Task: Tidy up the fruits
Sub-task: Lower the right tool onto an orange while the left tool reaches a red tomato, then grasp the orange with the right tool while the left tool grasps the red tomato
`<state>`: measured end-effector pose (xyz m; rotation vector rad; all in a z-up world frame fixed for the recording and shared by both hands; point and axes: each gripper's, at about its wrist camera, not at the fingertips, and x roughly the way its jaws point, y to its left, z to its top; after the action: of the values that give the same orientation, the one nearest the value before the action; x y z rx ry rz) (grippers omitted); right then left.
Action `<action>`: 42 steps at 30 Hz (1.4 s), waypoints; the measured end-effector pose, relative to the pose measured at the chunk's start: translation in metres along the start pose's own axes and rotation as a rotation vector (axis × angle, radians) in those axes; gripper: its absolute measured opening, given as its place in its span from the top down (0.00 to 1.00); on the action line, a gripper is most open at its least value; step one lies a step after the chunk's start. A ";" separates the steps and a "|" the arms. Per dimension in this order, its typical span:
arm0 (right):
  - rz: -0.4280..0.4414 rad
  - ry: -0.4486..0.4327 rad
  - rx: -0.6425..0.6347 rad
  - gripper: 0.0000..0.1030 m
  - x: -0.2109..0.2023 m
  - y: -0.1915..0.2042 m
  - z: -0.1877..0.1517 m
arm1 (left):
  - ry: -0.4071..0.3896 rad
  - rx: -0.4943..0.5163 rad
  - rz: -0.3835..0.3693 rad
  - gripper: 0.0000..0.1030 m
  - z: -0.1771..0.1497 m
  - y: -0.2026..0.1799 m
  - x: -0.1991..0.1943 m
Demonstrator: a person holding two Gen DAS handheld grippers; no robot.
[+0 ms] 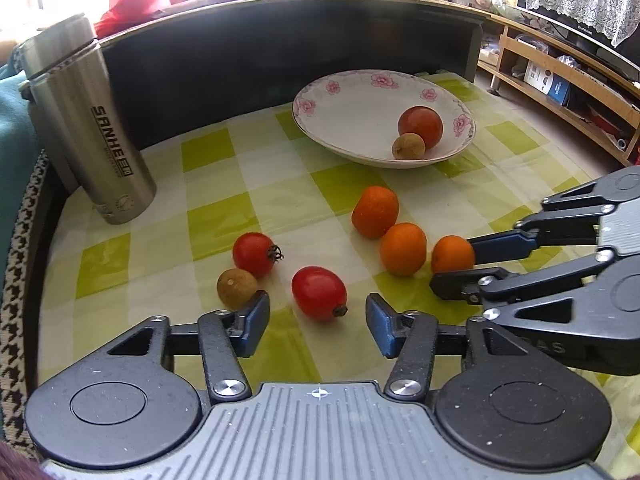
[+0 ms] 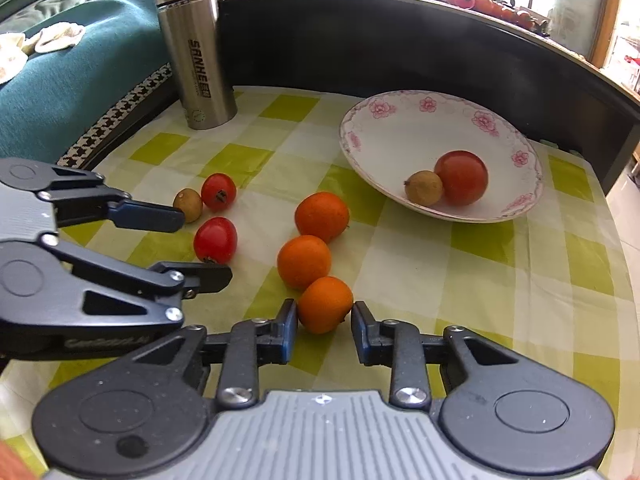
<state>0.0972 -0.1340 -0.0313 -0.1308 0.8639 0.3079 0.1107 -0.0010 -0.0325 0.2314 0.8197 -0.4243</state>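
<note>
The plate (image 2: 440, 120) holds two fruits; six remain on the surface (image 2: 500, 280). Your right tool (image 2: 325, 320) is spread around the nearest orange (image 2: 325, 303), not yet clamped. Your left tool (image 1: 318, 318) is released near a tomato (image 1: 319, 293).

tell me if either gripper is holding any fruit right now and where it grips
Nothing is held. The right gripper is open around the nearest orange fruit, fingers beside its sides, not clamped. The left gripper is open around a red tomato.
</note>
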 end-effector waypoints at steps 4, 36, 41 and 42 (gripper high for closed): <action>0.001 0.004 0.018 0.65 -0.005 -0.005 -0.003 | 0.011 -0.019 0.003 0.50 0.003 -0.001 0.010; 0.012 0.026 -0.041 0.53 -0.028 -0.012 -0.041 | 0.044 0.107 -0.015 0.47 -0.031 -0.027 -0.019; 0.028 0.011 -0.020 0.47 -0.030 -0.019 -0.041 | 0.048 0.086 -0.026 0.34 -0.030 -0.026 -0.019; 0.031 0.009 -0.018 0.47 -0.029 -0.020 -0.041 | 0.049 0.083 -0.034 0.34 -0.030 -0.026 -0.019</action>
<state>0.0563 -0.1689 -0.0353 -0.1352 0.8727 0.3447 0.0676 -0.0082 -0.0395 0.3059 0.8559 -0.4865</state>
